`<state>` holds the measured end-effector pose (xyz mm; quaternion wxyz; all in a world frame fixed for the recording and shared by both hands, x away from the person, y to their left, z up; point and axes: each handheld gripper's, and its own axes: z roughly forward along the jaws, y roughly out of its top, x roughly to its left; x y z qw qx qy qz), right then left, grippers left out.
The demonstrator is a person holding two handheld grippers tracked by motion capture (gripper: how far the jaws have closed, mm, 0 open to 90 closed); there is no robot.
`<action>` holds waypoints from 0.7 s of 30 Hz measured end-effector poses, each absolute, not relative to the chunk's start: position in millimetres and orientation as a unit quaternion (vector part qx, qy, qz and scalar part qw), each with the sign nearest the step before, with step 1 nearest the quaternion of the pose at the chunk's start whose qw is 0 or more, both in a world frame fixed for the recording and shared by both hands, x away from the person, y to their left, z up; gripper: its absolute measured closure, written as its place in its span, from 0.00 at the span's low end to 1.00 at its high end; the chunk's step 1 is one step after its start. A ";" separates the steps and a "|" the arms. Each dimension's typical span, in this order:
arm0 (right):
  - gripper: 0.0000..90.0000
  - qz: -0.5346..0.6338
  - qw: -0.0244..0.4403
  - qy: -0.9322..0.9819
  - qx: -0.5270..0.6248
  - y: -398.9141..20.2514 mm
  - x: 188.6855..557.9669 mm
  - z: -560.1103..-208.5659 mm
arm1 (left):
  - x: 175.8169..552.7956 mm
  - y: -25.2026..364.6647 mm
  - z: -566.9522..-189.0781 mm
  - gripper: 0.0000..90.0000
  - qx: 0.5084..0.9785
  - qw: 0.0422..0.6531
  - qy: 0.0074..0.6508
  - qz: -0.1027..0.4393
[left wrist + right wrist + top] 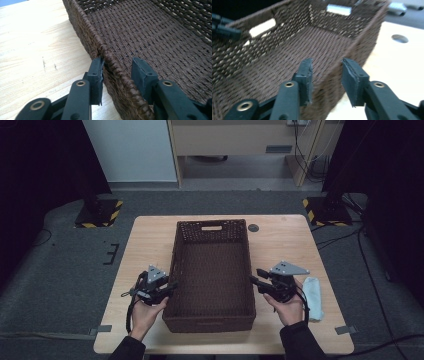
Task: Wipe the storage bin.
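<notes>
Left claw point(170, 287) is sitting at the basket's point(212, 270) left long wall, lower left of centre in the high view; in the left gripper view its jaws are straddling the braided rim point(110, 62), one pad point(96, 75) touching or nearly touching the outside, the other pad point(141, 75) standing clear inside, so the jaws are apart and not clamping

Basket is sitting mid-counter, long axis running away from the person, nothing in it. Woven brown fibre: judging it light, fairly stiff at the braided rim, walls probably flexing a bit under squeeze. Rough weave should be giving the pads good bite, no slip worry. Best hold looks like the rim on both long walls, roughly opposite each other, so it is lifting level; the cut-out handle point(211, 227) in the far short wall is another option

Right claw point(256, 279) is hovering at the right long wall, lower right of centre; the right gripper view is blurred, jaws are standing apart over the wall top, gripping nothing

Room: counter point(150, 245) is showing a bare strip on each side of the basket, narrower at the near edge where the basket is almost reaching the counter lip. Pale blue cloth point(314, 295) is lying right of the right hand point(290, 307), near the right counter edge, so a rightward slide is getting tight. Cable hole point(253, 227) is sitting beside the far right corner of the basket
</notes>
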<state>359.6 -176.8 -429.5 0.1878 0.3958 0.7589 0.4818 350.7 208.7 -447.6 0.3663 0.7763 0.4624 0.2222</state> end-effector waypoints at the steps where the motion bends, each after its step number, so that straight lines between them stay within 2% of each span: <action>1: 0.63 0.486 0.197 0.752 0.399 -183.1 359.5 -427.7 | 350.9 208.3 -447.9 0.69 0.776 0.365 0.463 0.224; 8: 0.55 0.473 0.235 0.721 0.449 -225.4 361.2 -431.6 | 350.5 205.8 -449.4 0.71 0.771 0.360 0.471 0.231; 21: 0.45 0.425 0.250 0.711 0.501 -275.9 361.0 -453.4 | 349.1 204.2 -449.6 0.73 0.767 0.359 0.474 0.240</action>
